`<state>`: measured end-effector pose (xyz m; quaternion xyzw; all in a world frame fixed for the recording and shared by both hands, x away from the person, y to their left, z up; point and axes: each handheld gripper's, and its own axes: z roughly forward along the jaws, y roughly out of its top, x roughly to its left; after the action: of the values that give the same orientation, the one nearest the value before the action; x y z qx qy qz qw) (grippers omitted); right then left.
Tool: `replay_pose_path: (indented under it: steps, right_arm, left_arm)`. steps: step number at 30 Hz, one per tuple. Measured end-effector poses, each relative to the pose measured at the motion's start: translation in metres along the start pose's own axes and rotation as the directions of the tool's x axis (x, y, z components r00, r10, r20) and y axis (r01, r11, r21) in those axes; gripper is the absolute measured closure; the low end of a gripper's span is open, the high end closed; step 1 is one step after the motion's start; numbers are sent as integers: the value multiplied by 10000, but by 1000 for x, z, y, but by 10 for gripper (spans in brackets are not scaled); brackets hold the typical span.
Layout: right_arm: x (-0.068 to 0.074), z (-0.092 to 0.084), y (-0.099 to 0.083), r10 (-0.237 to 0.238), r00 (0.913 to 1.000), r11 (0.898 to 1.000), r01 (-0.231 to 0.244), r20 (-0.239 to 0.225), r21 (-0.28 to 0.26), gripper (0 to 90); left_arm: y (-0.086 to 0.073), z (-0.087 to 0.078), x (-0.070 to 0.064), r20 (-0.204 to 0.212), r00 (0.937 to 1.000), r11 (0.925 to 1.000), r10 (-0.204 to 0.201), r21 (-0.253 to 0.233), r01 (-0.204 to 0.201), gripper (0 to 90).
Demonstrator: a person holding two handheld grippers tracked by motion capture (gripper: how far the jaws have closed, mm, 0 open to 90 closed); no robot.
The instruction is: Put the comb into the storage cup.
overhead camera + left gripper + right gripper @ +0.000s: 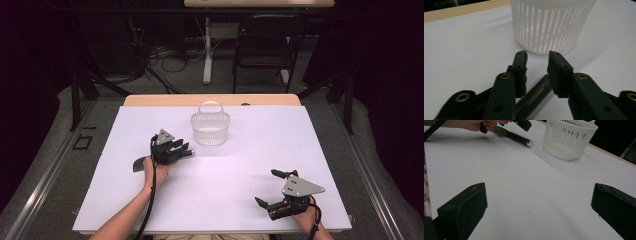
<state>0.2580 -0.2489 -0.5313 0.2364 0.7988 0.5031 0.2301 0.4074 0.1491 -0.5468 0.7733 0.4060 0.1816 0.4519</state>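
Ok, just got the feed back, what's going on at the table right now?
The left gripper is closed around the dark handle of a palette knife lying on the white table, just short of the white slatted basket. The knife's blade sticks out behind the left hand. The right gripper rests near the table's front edge, jaws wide open, holding nothing.

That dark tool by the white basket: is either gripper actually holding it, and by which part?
The left gripper is closed around the tool at its dark handle, near the end opposite the blade; whether the pads press firmly cannot be told. The right gripper is open, holding nothing.
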Motion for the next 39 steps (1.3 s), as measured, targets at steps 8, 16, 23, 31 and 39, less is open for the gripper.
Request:
replay_pose_path:
  steps: [8,16,23,31,39]
  right_arm:
    - [0,0,0,6,10000,10000,-6,-28,-41,2]
    - [-1,0,0,34,10000,10000,-34,-17,-3,2]
    - [1,-1,1,-72,10000,10000,72,16,-35,2]
    - [1,-1,0,9,10000,10000,-9,12,-12,2]
    - [0,-3,0,-54,10000,10000,54,83,-41,2]
  left_arm:
    - [5,13,-2,119,9999,9990,-103,426,98,900]
    - [5,24,-6,143,9999,9945,-27,1046,11,900]
    - [4,26,-6,154,9999,9931,-23,1175,5,900]
    - [2,27,-4,321,9995,9889,-59,1486,10,900]
    - [0,27,-6,524,9986,9826,65,1849,-161,899]
